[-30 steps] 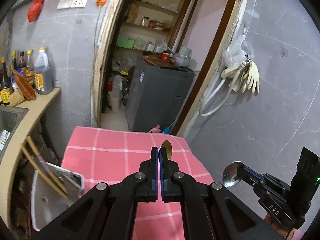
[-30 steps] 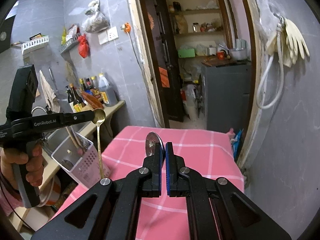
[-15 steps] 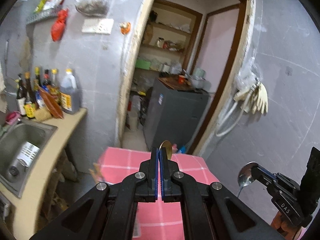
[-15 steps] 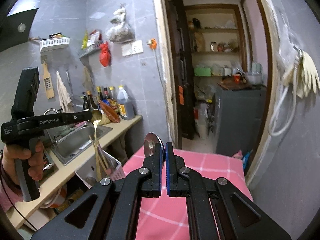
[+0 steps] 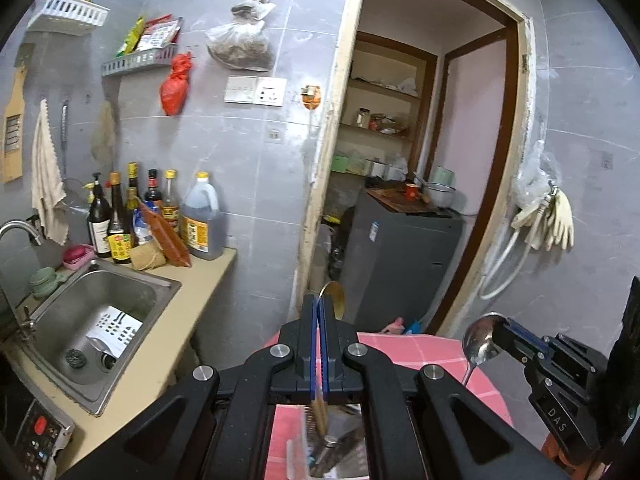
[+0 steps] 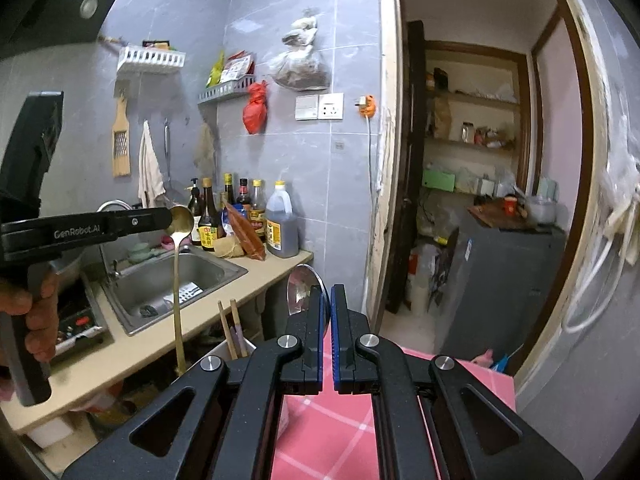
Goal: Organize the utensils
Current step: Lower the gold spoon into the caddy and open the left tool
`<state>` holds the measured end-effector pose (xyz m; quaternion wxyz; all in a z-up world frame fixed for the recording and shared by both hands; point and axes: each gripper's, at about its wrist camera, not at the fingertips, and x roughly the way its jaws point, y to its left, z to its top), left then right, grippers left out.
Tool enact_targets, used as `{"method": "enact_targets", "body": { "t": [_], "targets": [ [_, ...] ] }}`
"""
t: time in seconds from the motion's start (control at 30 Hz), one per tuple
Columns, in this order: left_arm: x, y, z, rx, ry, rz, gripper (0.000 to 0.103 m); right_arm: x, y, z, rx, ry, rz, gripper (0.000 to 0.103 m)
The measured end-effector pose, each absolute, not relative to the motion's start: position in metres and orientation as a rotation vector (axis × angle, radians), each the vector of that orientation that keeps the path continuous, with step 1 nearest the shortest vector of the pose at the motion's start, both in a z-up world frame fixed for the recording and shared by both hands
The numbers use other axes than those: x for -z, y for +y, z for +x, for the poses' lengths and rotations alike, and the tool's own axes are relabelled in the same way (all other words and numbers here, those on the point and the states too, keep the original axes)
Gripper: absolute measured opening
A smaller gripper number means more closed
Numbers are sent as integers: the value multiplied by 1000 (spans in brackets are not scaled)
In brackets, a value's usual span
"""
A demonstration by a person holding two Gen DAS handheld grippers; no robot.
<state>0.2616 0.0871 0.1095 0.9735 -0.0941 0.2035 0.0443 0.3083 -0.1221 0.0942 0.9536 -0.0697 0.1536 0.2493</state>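
My left gripper [image 5: 320, 308] is shut on a gold spoon [image 5: 333, 298]; its bowl sticks up past the fingertips and its handle hangs below the jaws. In the right wrist view the left gripper [image 6: 166, 220] sits at the left in a hand, with the gold spoon [image 6: 179, 222] hanging straight down over the counter edge. My right gripper [image 6: 328, 300] is shut on a silver spoon [image 6: 301, 289]. The left wrist view shows the right gripper [image 5: 500, 334] holding the silver spoon [image 5: 480, 338] above the pink checked table [image 5: 420, 354]. A white utensil holder [image 6: 224, 354] with chopsticks [image 6: 234, 332] stands below.
A steel sink [image 5: 100, 312] is set in the beige counter [image 5: 168, 344] at the left, with several sauce bottles [image 5: 152, 208] behind it. Past the open doorway stands a grey cabinet [image 5: 400, 264]. Rubber gloves [image 5: 554, 220] and a hose hang on the right wall.
Both grippers have risen and tipped upward, each still holding its spoon. The pink table and utensil holder have dropped low in view, and the sink and wall shelves have come into sight.
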Motion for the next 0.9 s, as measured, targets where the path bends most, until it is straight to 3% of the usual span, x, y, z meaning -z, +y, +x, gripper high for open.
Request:
{"method": "enact_targets", "body": {
  "t": [0.9],
  "targets": [
    [-43, 66, 261, -149, 291, 23, 2, -46, -86, 312, -493, 304, -245, 3]
  ]
}}
